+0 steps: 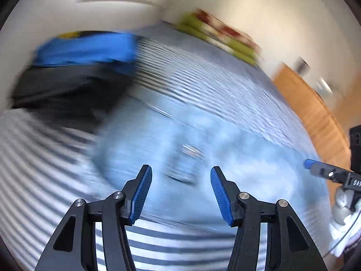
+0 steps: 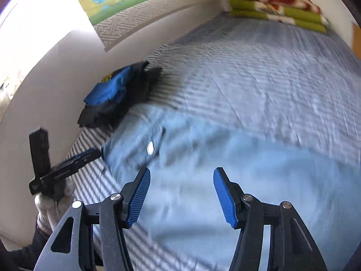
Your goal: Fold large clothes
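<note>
A large light blue garment (image 1: 203,149) (image 2: 237,162) lies spread on the striped bedcover; it is blurred in both views. A shiny button or snap (image 2: 150,147) shows near its folded left part. My left gripper (image 1: 181,192) hovers over the garment, open, nothing between its blue pads. My right gripper (image 2: 181,194) is also open and empty above the cloth. In the right wrist view the left gripper (image 2: 85,154) shows at the garment's left edge; in the left wrist view the right gripper's fingertip (image 1: 308,163) shows at the far right.
A pile of black and blue clothes (image 2: 117,94) (image 1: 74,72) lies by the white wall. Folded green and patterned blankets (image 2: 277,9) (image 1: 218,38) sit at the bed's far end. A wooden bed edge (image 1: 315,113) runs along the right. A gloved hand (image 2: 53,201) holds the left gripper.
</note>
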The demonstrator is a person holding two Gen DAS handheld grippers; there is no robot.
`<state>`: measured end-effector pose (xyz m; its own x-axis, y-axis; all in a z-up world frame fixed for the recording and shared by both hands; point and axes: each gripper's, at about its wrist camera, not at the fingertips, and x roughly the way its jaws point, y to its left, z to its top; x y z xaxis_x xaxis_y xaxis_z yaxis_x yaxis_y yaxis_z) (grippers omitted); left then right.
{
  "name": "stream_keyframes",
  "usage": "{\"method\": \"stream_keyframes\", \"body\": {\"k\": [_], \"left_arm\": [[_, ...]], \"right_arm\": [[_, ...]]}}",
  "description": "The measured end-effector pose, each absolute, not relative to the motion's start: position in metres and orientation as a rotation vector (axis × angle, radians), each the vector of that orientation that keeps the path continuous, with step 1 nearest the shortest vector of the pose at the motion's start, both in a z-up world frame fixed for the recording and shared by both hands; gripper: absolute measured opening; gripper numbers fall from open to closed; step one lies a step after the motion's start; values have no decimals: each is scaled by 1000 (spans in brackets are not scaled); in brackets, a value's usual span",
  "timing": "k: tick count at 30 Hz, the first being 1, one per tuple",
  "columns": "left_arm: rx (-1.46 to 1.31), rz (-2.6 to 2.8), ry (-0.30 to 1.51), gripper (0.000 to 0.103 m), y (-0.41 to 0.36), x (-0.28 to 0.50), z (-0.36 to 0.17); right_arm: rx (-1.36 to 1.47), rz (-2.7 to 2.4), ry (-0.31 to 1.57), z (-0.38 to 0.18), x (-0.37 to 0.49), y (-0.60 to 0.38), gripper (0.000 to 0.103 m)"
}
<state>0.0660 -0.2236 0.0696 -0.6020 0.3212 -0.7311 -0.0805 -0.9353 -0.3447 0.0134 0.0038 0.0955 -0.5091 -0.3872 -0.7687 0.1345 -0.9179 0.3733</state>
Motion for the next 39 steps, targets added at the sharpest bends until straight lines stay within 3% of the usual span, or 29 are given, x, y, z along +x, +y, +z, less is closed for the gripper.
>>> {"method": "stream_keyframes", "body": {"k": [2, 5, 8, 11, 18, 24, 25, 26, 27, 30, 32, 39], "left_arm": [[-1286, 2480, -282, 58, -188, 72, 64], [-1250, 2404, -58, 58, -147, 94, 61], [-1217, 2372, 126, 58, -121, 120, 56], [-1188, 2342, 239, 58, -99, 136, 58], [-1120, 2292, 460, 74, -63, 154, 51], [-1119, 2286, 556, 74, -43, 136, 38], [-1117, 2285, 553, 71, -41, 132, 38], [-1132, 2278, 531, 53, -41, 128, 38], [-1156, 2273, 511, 28, -41, 124, 38], [-1233, 2262, 411, 9, -47, 103, 35], [-1247, 2260, 321, 5, -53, 93, 43], [-1233, 2237, 69, 4, -74, 75, 70]], "right_arm": [[1397, -2469, -421, 78, 47, 12, 48], [1515, -2444, -448, 40, 83, 16, 22], [1568, -2419, -480, 11, 101, 13, 14], [1580, -2399, -471, -11, 101, -1, 11], [1486, -2512, -446, -4, 75, -12, 10], [1449, -2555, -463, 15, 53, 3, 10], [1449, -2556, -466, 15, 51, 4, 10], [1447, -2557, -468, 15, 49, 5, 10], [1446, -2555, -469, 15, 49, 5, 10], [1425, -2541, -513, 14, 53, 9, 11], [1397, -2506, -556, 15, 60, 10, 11], [1376, -2478, -507, 9, 50, -11, 12]]}}
